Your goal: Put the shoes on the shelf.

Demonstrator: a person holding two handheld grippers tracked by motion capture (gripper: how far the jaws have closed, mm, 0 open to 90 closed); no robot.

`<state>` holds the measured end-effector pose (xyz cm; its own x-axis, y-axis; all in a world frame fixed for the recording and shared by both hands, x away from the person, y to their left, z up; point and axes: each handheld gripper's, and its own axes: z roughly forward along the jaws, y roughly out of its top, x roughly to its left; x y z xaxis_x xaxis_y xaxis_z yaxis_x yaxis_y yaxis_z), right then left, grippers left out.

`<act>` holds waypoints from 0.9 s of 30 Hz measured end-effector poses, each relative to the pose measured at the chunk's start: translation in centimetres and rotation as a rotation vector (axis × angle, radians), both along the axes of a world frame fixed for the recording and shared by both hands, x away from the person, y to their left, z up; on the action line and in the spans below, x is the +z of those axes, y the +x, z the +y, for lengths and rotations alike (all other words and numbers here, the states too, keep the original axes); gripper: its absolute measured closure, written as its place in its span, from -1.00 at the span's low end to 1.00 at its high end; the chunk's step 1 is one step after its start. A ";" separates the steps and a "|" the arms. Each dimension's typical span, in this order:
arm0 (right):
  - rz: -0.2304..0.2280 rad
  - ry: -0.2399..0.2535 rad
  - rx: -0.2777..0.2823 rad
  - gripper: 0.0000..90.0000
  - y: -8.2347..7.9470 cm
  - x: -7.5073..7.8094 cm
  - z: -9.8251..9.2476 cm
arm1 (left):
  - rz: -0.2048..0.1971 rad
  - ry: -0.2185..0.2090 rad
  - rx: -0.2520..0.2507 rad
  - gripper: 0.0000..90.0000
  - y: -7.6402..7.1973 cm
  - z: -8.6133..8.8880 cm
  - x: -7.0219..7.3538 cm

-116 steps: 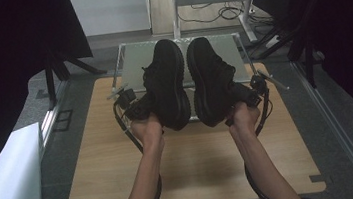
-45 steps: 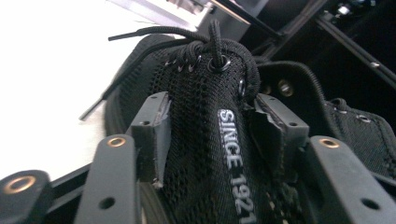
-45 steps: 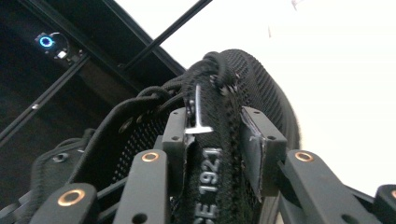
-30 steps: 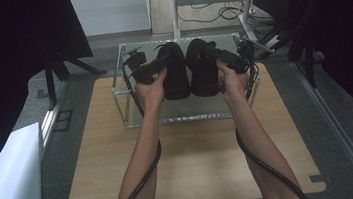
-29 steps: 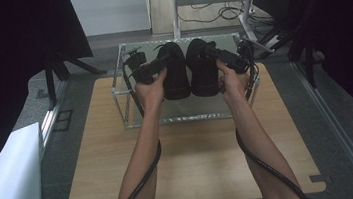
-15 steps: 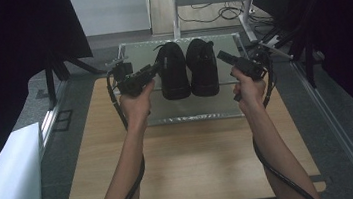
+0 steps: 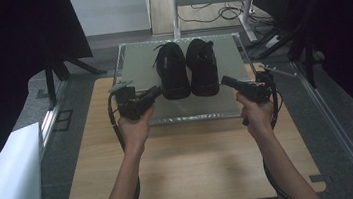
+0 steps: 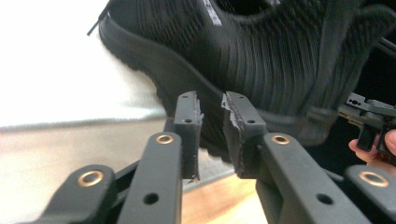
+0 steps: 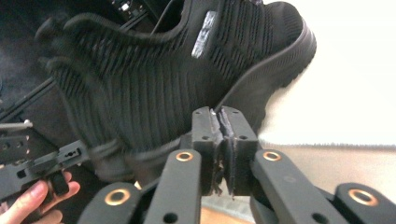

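While the pair of black knit lace-up shoes (image 7: 187, 68) is sitting side by side on the grey mat-topped platform (image 7: 133, 64), the left gripper (image 7: 156, 90) and right gripper (image 7: 224, 80) are apparently drawing clear, jaws just closing on nothing, right pressed together, left nearly, so retreating seems next.

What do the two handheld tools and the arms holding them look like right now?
Both the left tool and the right tool are black, pistol-shaped, with brass-ringed rivets and worn, chipped pads. A black cable trails from each. The forearms are bare, no sleeves showing.
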<state>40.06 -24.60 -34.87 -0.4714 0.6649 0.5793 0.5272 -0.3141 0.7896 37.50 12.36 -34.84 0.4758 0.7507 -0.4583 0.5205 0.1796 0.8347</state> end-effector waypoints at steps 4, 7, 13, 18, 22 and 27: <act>-0.005 -0.026 0.009 0.94 -0.9 -0.9 0.1 | 0.002 0.028 0.015 0.76 -0.2 -0.1 -0.9; 0.002 -0.040 0.005 0.94 -0.7 -1.3 0.3 | 0.015 0.033 0.024 0.78 0.1 -0.2 -1.4; 0.016 -0.065 -0.025 1.00 0.3 -2.4 0.8 | 0.033 0.030 0.039 0.92 1.3 -0.7 -2.2; 0.038 -0.042 -0.024 1.00 0.6 -2.7 0.8 | 0.038 0.045 0.046 0.99 1.8 -1.0 -2.1; 0.042 -0.052 -0.032 1.00 1.1 -2.8 1.1 | 0.052 0.061 0.053 0.99 2.4 -0.9 -1.7; 0.054 -0.068 -0.045 1.00 2.1 -2.5 1.6 | 0.081 0.073 0.061 0.99 3.7 -0.8 -1.4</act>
<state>42.11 -23.02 -37.38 -0.4093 0.7236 0.5558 0.5560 -0.2852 0.7807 41.23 11.56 -36.26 0.3921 0.8097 -0.4367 0.5770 0.1533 0.8022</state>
